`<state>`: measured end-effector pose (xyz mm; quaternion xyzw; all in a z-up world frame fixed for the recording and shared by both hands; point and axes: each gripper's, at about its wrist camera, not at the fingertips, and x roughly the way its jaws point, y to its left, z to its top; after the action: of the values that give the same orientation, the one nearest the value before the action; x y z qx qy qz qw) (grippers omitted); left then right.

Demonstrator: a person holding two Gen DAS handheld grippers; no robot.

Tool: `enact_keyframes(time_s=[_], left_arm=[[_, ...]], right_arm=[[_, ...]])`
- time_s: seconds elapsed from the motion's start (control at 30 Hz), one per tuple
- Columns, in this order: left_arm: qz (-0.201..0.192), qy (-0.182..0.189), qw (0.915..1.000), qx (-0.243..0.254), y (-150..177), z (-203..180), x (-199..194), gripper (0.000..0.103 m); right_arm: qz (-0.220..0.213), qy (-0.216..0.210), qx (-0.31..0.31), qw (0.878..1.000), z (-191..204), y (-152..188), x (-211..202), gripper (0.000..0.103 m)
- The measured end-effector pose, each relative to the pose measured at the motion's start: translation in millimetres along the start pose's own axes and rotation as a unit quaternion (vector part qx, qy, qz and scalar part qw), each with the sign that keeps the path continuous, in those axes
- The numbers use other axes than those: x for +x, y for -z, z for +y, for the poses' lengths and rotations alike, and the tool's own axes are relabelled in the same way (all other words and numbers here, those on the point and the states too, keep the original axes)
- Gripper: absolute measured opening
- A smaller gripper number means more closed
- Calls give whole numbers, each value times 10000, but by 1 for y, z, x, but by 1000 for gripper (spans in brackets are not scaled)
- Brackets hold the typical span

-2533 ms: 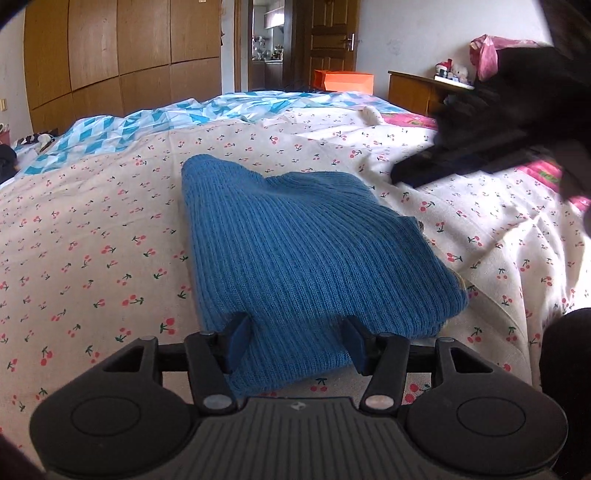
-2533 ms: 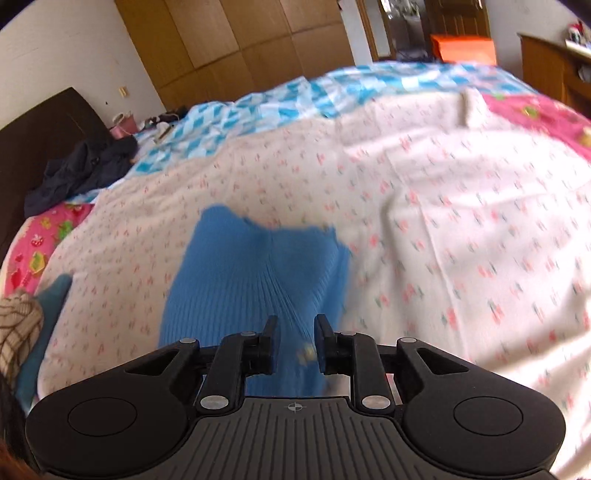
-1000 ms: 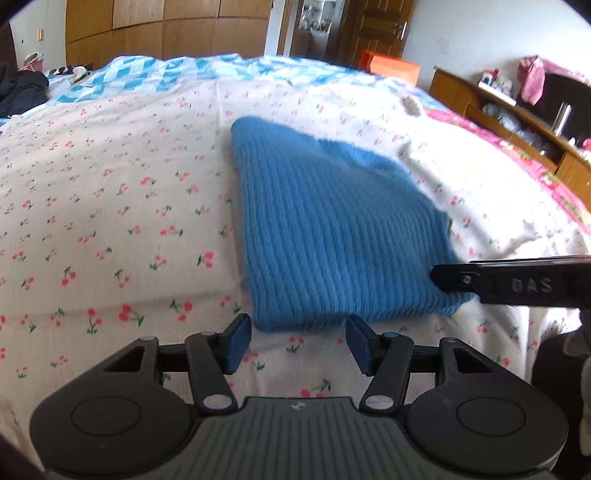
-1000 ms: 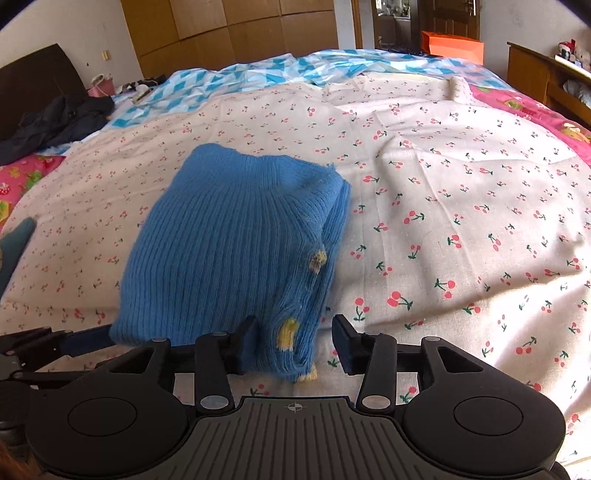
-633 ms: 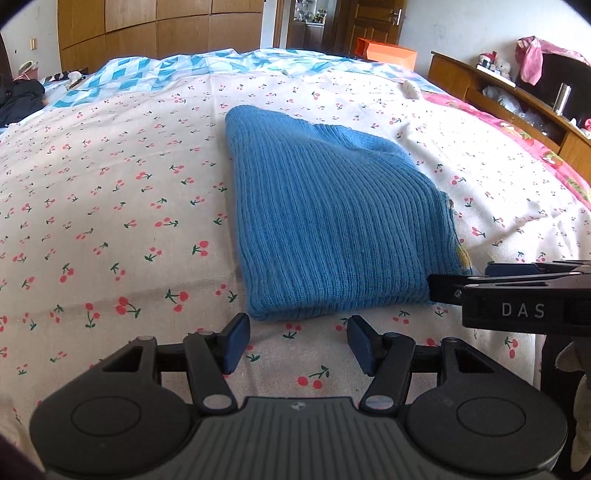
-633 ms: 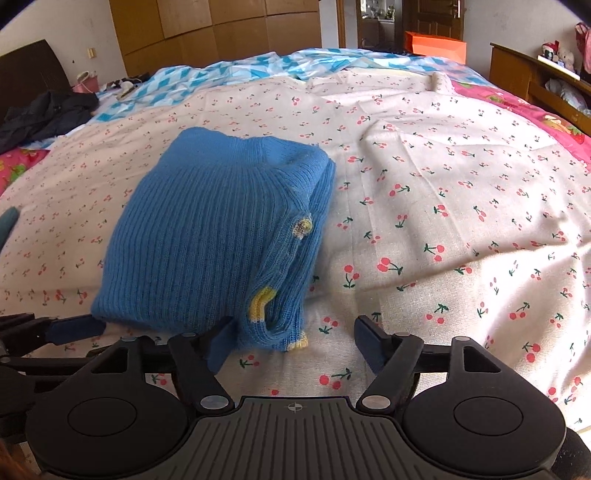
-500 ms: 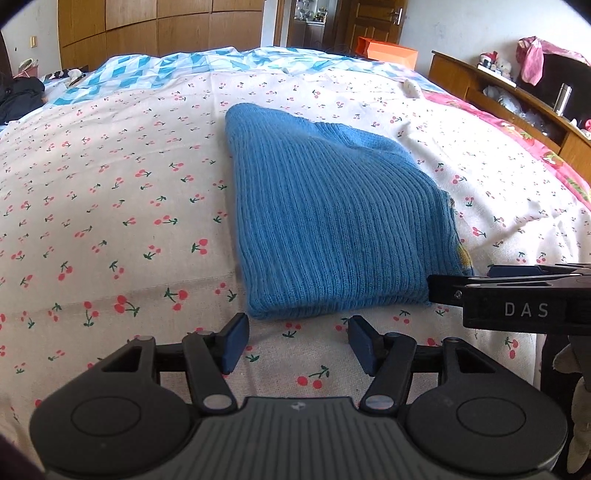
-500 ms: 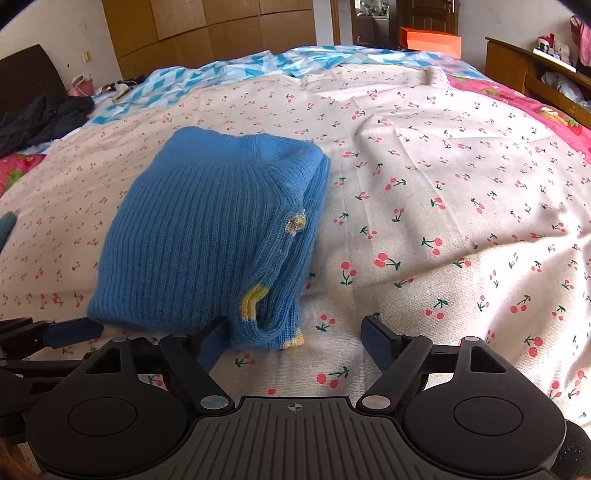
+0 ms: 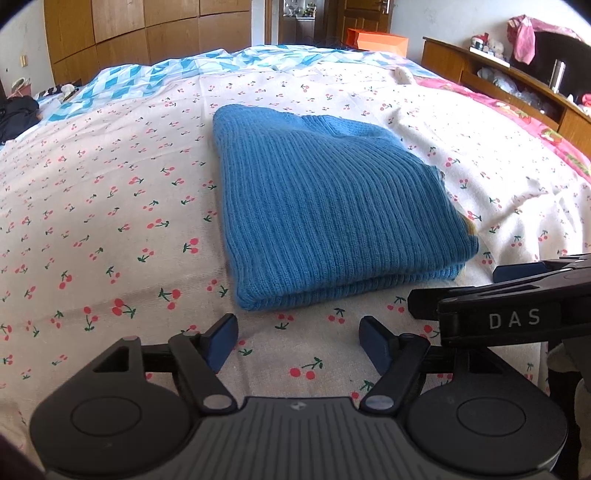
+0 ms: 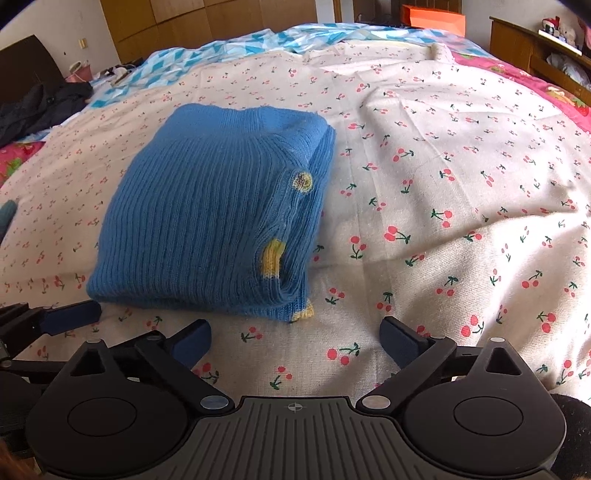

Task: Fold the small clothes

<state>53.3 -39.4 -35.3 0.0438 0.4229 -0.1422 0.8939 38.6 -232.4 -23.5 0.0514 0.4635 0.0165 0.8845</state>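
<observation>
A blue ribbed knit sweater (image 9: 332, 206) with yellow trim lies folded into a thick rectangle on the cherry-print bedsheet (image 9: 110, 221). My left gripper (image 9: 297, 338) hovers just short of its near edge. Its jaws are opening and hold nothing. In the right wrist view the same sweater (image 10: 207, 214) shows its folded side with yellow patches. My right gripper (image 10: 295, 338) sits just before the near right corner, its jaws opening wide and empty. Each gripper appears in the other's view: the right gripper (image 9: 517, 295) at the right, the left gripper (image 10: 70, 314) at the left.
A blue and white quilt (image 9: 166, 74) lies across the far end of the bed. Dark clothes (image 10: 40, 107) are heaped at the far left. A wooden shelf unit (image 9: 517, 74) with clutter runs along the right, beside pink bedding (image 9: 554, 140). Wardrobes (image 9: 147, 33) and an orange box (image 9: 376, 38) stand behind.
Both grippers let go of the sweater, drew back from its near edge and spread their jaws wider. The sweater now rests folded and untouched on the sheet.
</observation>
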Motion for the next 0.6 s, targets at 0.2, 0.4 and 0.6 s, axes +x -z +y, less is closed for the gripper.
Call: enact_keyframes(time_s=[0.2,0.4,0.6], left_arm=[[90,-105,9999,36,1,-3,-1,78],[136,-41,9999,-91,3,0,-6,79],[121,47,9996,-265,9,2,-18,79]], right_arm=[[137,-55,35,9999,0,3,3,103],[128,-52,3,9999,2,4,-2,103],[-100,-50,118,9999,6,15,-24,102]])
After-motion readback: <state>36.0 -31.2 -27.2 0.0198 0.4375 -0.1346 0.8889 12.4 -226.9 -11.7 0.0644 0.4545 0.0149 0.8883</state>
